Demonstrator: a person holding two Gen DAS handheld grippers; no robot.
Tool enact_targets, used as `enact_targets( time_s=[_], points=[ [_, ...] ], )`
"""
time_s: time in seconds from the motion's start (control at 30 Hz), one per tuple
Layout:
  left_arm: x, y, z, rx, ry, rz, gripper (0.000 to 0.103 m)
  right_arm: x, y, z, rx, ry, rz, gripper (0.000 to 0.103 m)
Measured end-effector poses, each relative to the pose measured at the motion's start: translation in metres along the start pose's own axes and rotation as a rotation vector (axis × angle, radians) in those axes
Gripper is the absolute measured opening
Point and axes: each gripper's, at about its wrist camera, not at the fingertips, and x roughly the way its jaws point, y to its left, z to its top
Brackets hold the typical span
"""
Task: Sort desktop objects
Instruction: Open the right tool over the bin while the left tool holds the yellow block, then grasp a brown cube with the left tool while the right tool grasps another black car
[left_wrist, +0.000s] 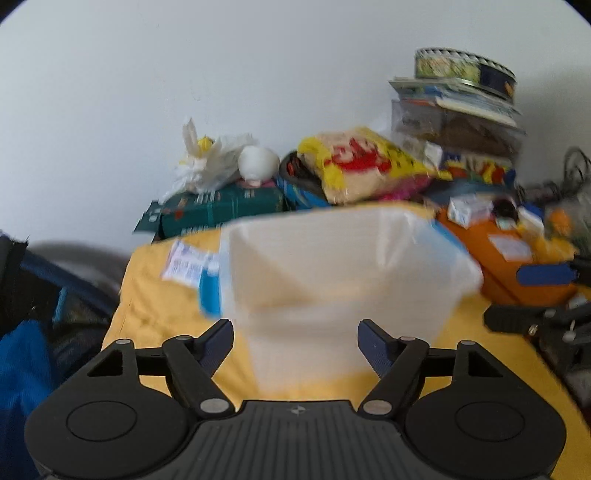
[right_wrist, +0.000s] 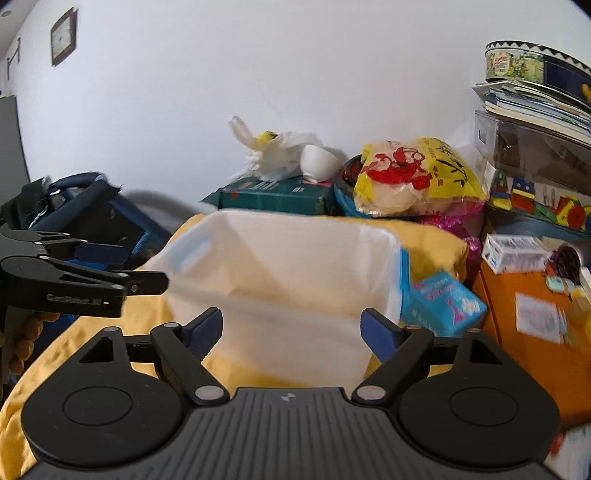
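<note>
While both tongs gape — left tongs (left_wrist: 295, 341) | right tongs (right_wrist: 291, 330) | tub (right_wrist: 280, 266) unheld

Background was pretty cluttered, honestly. A framed clock (right_wrist: 63, 36) hung high on the white wall (right_wrist: 258, 74). A decorated round tin (right_wrist: 532, 64) sat on top of a stack of booklets (right_wrist: 535, 99), which rested on a clear box (right_wrist: 532, 147). Off to the side, a dark blue bag (right_wrist: 88, 206) slumped against the wall, and some tangled black cables (left_wrist: 569, 166) showed at the far edge.
</note>
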Motion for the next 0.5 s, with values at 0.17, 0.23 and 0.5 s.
enact_targets(
  time_s=[0.17, 0.23, 0.5],
  points=[
    [-0.02, 0.0, -0.068, -0.016, 0.115, -0.001, 0.077, -0.026, 0.016, -0.052, -0.02, 0.074, 0.014, 0.085],
    [-0.021, -0.004, -0.094, -0.012, 0.179, -0.004, 0.077, -0.03, 0.021, -0.072, -0.022, 0.117, 0.02, 0.085],
    [-0.027, -0.024, -0.14, -0.014, 0.26, -0.016, 0.077, -0.036, 0.04, -0.129, -0.014, 0.233, 0.004, 0.08]
  ],
)
